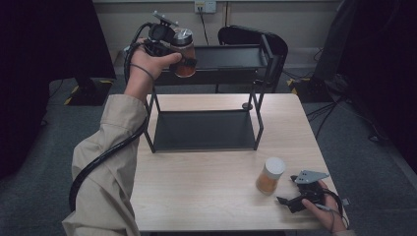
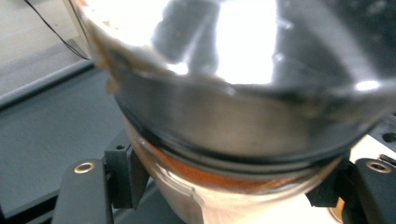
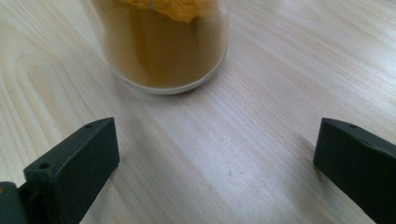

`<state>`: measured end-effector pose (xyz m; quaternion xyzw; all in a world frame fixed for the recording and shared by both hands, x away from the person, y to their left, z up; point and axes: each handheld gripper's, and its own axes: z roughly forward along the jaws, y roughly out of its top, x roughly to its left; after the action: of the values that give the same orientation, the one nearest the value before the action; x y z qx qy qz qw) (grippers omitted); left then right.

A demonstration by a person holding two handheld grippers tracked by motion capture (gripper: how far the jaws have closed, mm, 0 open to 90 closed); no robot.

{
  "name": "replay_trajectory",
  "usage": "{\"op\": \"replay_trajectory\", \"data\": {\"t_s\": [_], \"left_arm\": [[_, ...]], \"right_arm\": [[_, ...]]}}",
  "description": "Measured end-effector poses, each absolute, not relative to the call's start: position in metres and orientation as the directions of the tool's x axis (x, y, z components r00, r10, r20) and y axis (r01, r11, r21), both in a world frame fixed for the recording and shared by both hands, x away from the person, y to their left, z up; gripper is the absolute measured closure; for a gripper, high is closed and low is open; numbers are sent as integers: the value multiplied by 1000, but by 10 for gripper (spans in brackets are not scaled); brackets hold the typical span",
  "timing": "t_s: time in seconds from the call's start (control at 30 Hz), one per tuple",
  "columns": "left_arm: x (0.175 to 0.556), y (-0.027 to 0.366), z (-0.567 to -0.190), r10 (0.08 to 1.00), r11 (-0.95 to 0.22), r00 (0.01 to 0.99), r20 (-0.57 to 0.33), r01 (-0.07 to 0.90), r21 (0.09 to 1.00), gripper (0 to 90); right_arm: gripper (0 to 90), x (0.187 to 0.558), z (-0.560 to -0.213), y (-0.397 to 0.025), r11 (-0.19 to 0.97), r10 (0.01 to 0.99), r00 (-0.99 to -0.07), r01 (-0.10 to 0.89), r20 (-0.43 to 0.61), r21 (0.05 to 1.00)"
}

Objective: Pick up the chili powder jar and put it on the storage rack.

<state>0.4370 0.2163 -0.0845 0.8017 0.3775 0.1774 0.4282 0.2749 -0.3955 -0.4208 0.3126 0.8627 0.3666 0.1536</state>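
My left gripper (image 1: 186, 60) is raised at the upper shelf (image 1: 231, 56) of a black two-level rack and is shut on a jar of orange-brown powder (image 1: 184, 53) with a shiny lid. Up close in the left gripper view, the jar (image 2: 233, 107) sits between the jaws, its lid toward the camera. A second jar of orange powder (image 1: 270, 175) with a white lid stands on the wooden table (image 1: 196, 196) at the front right. My right gripper (image 1: 290, 192) rests just right of it, open; the right gripper view has that jar (image 3: 161, 42) ahead of the spread jaws, not touching.
The rack's lower shelf (image 1: 204, 130) lies bare on the table's far half. A black chair (image 1: 253, 37) stands behind the rack. Dark screens (image 1: 44, 44) flank the table on both sides, with cables on the grey floor (image 1: 339, 105) at the right.
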Motion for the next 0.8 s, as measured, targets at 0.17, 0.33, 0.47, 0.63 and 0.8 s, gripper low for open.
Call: {"op": "replay_trajectory", "data": {"t_s": [0.17,0.33,0.47,0.63,0.8], "left_arm": [[447,215,-83,774,-340,632,-38,465,817,301],[460,216,-83,793,-327,608,-42,482,813,300],[471,213,-87,809,-323,586,-32,491,809,300],[478,210,-89,817,-315,576,-31,491,812,300],[486,203,-93,824,-316,566,-24,496,809,301]], "right_arm": [[0,275,-421,-395,535,652,-757,427,-35,729],[0,275,-421,-395,535,652,-757,427,-35,729],[0,275,-421,-395,536,652,-757,427,-35,728],[0,275,-421,-396,535,652,-757,427,-35,729],[0,275,-421,-395,535,652,-757,427,-35,729]]}}
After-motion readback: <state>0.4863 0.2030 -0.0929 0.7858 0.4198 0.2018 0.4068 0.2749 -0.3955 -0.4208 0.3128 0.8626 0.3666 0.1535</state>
